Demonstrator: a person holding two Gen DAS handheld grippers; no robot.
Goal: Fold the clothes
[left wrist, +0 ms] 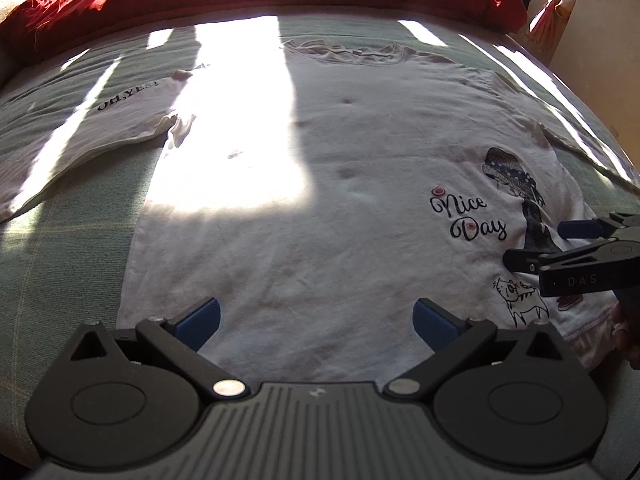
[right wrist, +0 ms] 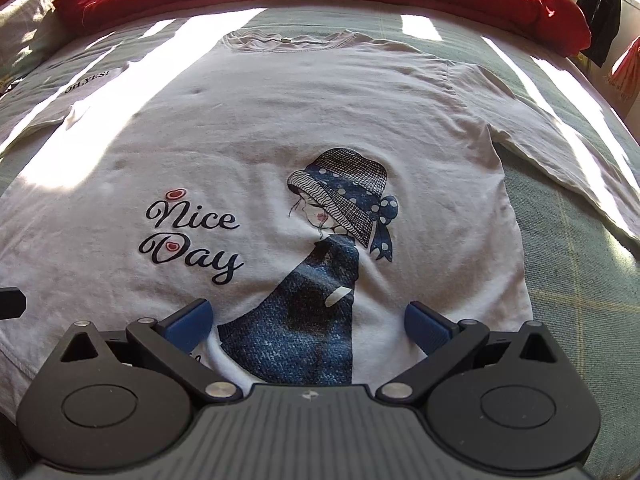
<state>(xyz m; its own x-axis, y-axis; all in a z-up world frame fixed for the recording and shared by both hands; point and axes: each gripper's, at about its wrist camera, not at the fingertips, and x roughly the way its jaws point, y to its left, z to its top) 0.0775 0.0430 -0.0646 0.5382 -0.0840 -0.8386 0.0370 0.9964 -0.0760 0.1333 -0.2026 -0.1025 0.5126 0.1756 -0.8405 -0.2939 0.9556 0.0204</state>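
Both grippers, left (left wrist: 316,320) and right (right wrist: 307,320), I am holding spread wide apart, gripping nothing, hovering over the white T-shirt's (right wrist: 280,120) hem, nearest me.

White tee (right wrist: 280,128) lying flat, front up

I'm seeing it spread unfolded on the green bedspread (right wrist: 580,280), neckline at the far end, "Nice Day" print (right wrist: 188,236) and hatted-girl graphic (right wrist: 340,216) showing, sleeves out sideways, sunlight striping across it.
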